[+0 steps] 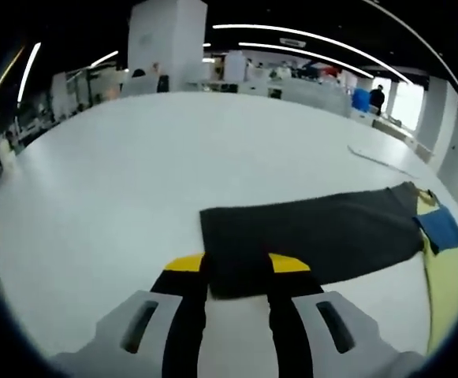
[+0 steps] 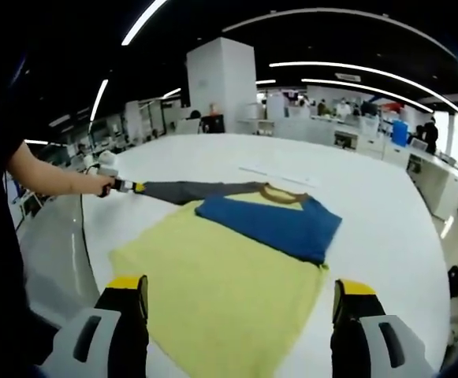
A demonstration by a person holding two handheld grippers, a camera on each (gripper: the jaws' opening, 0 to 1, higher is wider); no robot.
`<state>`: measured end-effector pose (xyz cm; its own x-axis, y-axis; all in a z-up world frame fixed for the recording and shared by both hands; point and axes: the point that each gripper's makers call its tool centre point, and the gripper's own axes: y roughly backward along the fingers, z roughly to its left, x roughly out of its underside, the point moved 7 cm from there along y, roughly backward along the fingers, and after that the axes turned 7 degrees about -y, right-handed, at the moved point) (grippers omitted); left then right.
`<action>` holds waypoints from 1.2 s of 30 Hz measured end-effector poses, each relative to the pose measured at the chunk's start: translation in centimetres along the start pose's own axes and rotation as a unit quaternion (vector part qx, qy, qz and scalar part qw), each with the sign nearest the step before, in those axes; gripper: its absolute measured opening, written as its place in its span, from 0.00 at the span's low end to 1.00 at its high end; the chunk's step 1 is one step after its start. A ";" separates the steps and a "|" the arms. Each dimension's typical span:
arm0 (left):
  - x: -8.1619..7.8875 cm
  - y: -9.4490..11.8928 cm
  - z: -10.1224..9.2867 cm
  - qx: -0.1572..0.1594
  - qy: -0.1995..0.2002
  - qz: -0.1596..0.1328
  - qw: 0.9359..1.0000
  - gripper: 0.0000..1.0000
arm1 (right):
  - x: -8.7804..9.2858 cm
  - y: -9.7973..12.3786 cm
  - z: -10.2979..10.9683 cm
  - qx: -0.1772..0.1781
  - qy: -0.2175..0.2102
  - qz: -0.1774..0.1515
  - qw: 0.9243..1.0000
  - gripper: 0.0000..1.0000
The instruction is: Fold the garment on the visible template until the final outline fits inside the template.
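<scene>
White tabletop [image 2: 386, 197] carries my yellow shirt [image 2: 221, 291], its blue sleeve [image 2: 280, 224] already folded in at 12 o'clock, while my left gripper [image 1: 237, 279] clamps the outstretched dark sleeve [image 1: 315, 232] and my right gripper [image 2: 240, 315] hangs unclenched, so most folding remains.

Long ceiling light strips [image 2: 355, 83] give even, bright light from overhead, and the white counter [image 1: 134, 173] reflects it softly without hard glare. Daylight blows out a window [image 1: 408, 102] at the far right. Shadows are faint. Fisheye bending curves the counter's rim and the strips strongly toward the edges. The far room is soft and smeared; both pictures are slightly blurred overall.
</scene>
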<state>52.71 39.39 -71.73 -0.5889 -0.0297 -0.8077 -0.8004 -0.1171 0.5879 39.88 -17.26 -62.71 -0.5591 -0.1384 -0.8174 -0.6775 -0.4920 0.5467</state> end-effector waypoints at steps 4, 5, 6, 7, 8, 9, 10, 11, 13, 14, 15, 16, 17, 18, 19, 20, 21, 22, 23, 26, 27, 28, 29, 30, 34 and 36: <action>0.0 0.1 0.0 -0.011 -0.014 0.009 1.000 0.27 | 0.2 0.0 0.0 0.001 -0.002 0.001 1.000 0.96; 0.1 0.1 0.1 -0.012 -0.014 0.011 1.000 0.28 | 0.2 0.0 0.0 0.000 -0.003 0.001 1.000 0.96; 0.2 0.3 0.1 -0.012 -0.011 0.012 1.000 0.28 | 0.2 -0.1 0.1 -0.002 -0.003 0.002 1.000 0.96; 0.1 0.3 0.3 -0.014 -0.005 0.005 1.000 0.28 | 0.2 -0.1 0.1 -0.002 -0.002 0.003 1.000 0.96; 0.1 0.3 0.4 -0.016 0.000 0.005 1.000 0.28 | 0.2 -0.2 0.2 -0.002 0.000 0.003 1.000 0.96; 0.1 0.3 0.4 -0.015 0.001 0.004 1.000 0.27 | 0.2 -0.2 0.2 -0.002 0.000 0.003 1.000 0.96; 0.1 0.4 0.4 -0.015 0.000 0.004 1.000 0.27 | 0.2 -0.3 0.3 -0.003 0.000 0.003 1.000 0.96; 0.2 0.5 0.4 -0.019 -0.002 0.005 1.000 0.25 | 0.2 -0.4 0.3 -0.004 0.000 0.003 1.000 0.96; 0.2 0.6 0.6 -0.029 0.003 0.007 1.000 0.19 | 0.1 -0.5 0.3 -0.005 0.001 0.003 1.000 0.96; 0.3 0.7 0.6 -0.033 0.025 0.004 0.999 0.16 | 0.1 -0.5 0.3 -0.005 0.002 0.003 1.000 0.96; 0.4 0.8 0.6 -0.038 0.040 0.006 0.998 0.11 | 0.1 -0.5 0.3 -0.005 0.002 0.004 1.000 0.95; 0.5 1.1 0.7 -0.046 0.056 0.014 0.997 0.06 | 0.1 -0.5 0.3 -0.005 0.000 0.004 1.000 0.94; 0.4 1.0 0.2 -0.036 0.083 0.010 0.996 0.06 | 0.1 -0.6 0.3 -0.006 -0.004 0.004 1.000 0.93; 0.3 1.0 0.4 -0.042 0.072 0.009 0.996 0.05 | 0.1 -0.6 0.3 -0.006 -0.007 0.004 1.000 0.92; 0.3 1.0 0.2 -0.042 0.063 0.012 0.997 0.05 | 0.1 -0.6 0.3 -0.007 -0.008 0.003 1.000 0.92; 0.3 1.0 0.1 -0.046 0.049 0.015 0.998 0.05 | 0.2 -0.6 0.3 -0.006 -0.009 0.003 1.000 0.92; 0.2 1.0 0.0 -0.048 0.044 0.017 0.998 0.05 | 0.2 -0.6 0.3 -0.005 -0.009 0.003 1.000 0.91; 0.2 0.9 -0.1 -0.050 0.043 0.019 0.998 0.04 | 0.2 -0.6 0.3 -0.005 -0.009 0.003 1.000 0.91; 0.2 0.9 -0.2 -0.050 0.045 0.019 0.998 0.03 | 0.2 -0.6 0.3 -0.005 -0.008 0.004 1.000 0.91; 0.2 0.7 -0.1 -0.046 0.042 0.018 0.998 0.02 | 0.2 -0.5 0.2 -0.003 -0.009 0.002 1.000 0.91; 0.1 0.7 -0.2 -0.044 0.041 0.017 0.998 0.01 | 0.2 -0.4 0.1 -0.002 -0.009 0.002 1.000 0.91; 0.2 0.6 -0.1 -0.043 0.041 0.017 0.998 0.01 | 0.2 -0.4 0.1 -0.001 -0.009 0.001 1.000 0.91; 0.2 0.6 -0.1 -0.039 0.042 0.016 0.998 0.01 | 0.2 -0.4 0.0 0.001 -0.010 0.002 1.000 0.90; 0.2 0.6 -0.1 -0.037 0.042 0.015 0.998 0.01 | 0.2 -0.4 0.0 0.002 -0.010 0.001 1.000 0.90; 0.1 0.6 -0.1 -0.026 0.047 0.019 0.998 0.00 | 0.2 -0.3 -0.1 0.003 -0.011 0.000 1.000 0.90; -0.2 0.7 -0.3 -0.020 0.037 0.016 0.999 0.00 | 0.1 -0.2 -0.1 0.003 -0.012 -0.006 1.000 0.90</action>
<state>52.25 39.05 -71.16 -0.6031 -0.1065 -0.7905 -0.7751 -0.1554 0.6124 40.01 -17.22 -62.91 -0.5622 -0.1114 -0.8195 -0.6872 -0.4883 0.5379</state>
